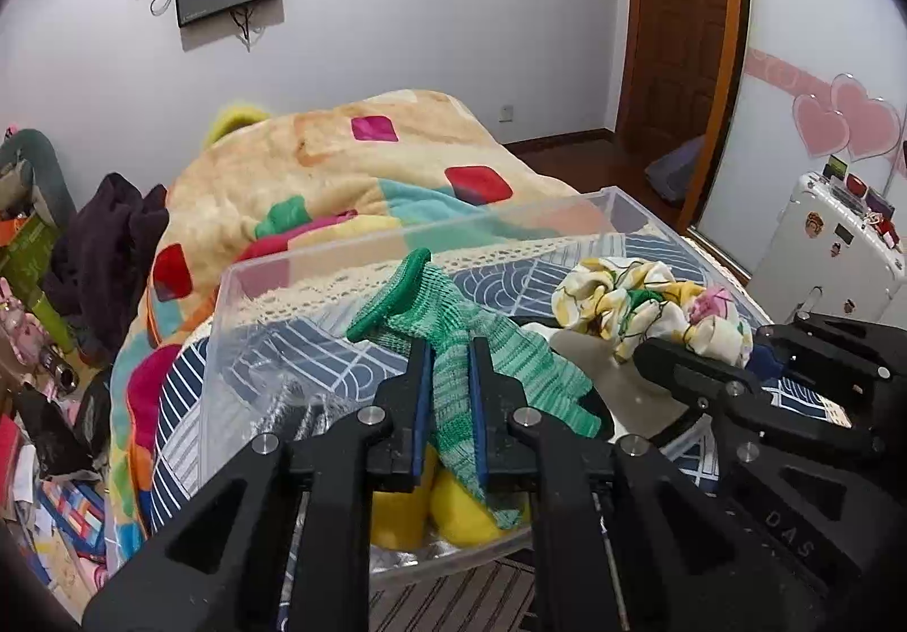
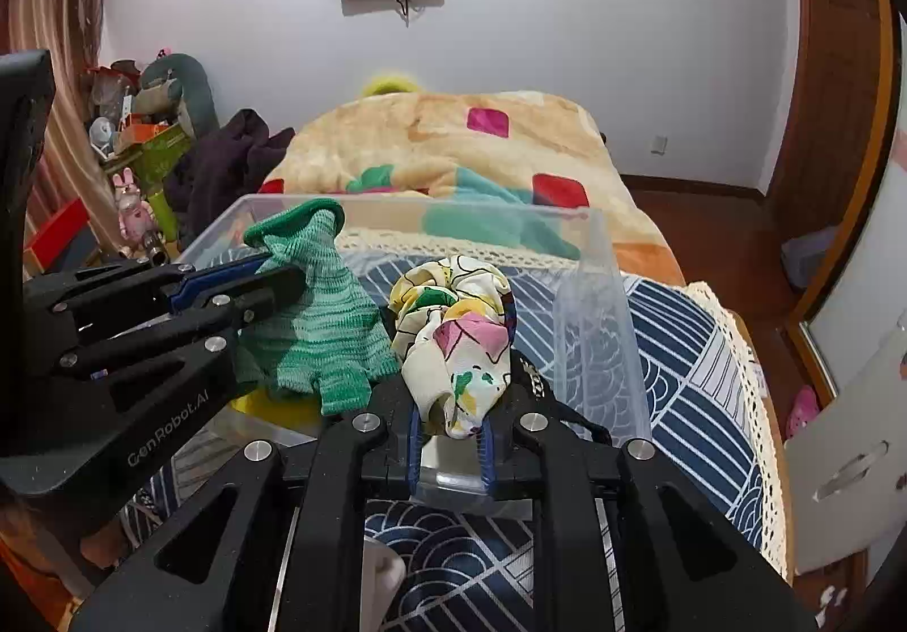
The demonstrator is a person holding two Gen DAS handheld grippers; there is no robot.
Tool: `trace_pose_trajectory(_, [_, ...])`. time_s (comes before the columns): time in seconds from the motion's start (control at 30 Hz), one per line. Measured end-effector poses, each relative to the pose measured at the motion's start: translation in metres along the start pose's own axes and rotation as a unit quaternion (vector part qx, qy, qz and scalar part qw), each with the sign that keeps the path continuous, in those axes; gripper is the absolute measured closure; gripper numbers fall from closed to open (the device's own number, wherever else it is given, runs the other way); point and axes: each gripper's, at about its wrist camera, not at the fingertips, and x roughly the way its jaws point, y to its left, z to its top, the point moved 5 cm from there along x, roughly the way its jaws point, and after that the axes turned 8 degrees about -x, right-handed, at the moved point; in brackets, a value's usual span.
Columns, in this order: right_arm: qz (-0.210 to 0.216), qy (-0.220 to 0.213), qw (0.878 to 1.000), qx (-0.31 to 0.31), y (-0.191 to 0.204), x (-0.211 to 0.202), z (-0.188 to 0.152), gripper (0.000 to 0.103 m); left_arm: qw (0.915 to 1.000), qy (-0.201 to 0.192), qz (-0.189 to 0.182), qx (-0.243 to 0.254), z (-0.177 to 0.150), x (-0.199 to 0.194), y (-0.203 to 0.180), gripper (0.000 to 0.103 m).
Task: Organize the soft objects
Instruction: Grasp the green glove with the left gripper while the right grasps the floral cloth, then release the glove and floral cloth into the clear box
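Tongs, left (image 1: 448, 348) clamped on green glove (image 1: 453, 382), right (image 2: 453, 416) on floral scrunchie (image 2: 453, 326); both above clear bin's rim (image 2: 442, 204)

The left gripper (image 1: 448, 348) fills the lower centre of its own view, its two black fingers with blue pads drawn close on a green knit glove (image 1: 453, 377). The right gripper (image 2: 453, 405) sits low and central in its view, fingers pinched on a floral fabric scrunchie (image 2: 453, 326). Each gripper shows at the side of the other's view, near one another.
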Motion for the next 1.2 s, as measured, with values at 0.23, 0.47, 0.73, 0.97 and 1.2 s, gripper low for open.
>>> trace_pose_trajectory(0.23, [-0.008,-0.011,1.000,-0.006,-0.005,-0.019,-0.001,0.061,0.9998,0.002,-0.015,-0.013,-0.001,-0.014,0.010,0.080])
trace_pose_trajectory(0.47, [-0.030,-0.044,0.998,-0.020,-0.006,-0.045,0.005,0.052,0.9984,-0.052,-0.019,-0.010,-0.001,-0.065,0.013,0.051])
trace_pose_trajectory(0.73, [-0.029,-0.096,0.995,-0.021,0.003,-0.078,0.008,0.025,0.9951,-0.098,-0.008,-0.006,-0.017,-0.122,0.020,0.010])
trace_pose_trajectory(0.97, [-0.004,-0.103,0.994,-0.023,0.016,-0.084,-0.006,0.018,0.9966,-0.081,0.005,-0.012,-0.054,-0.134,0.030,0.004])
trace_pose_trajectory(1.2, [0.016,-0.070,0.997,-0.035,0.031,-0.066,-0.031,0.017,0.9983,-0.037,0.023,-0.040,-0.093,-0.120,0.044,0.004])
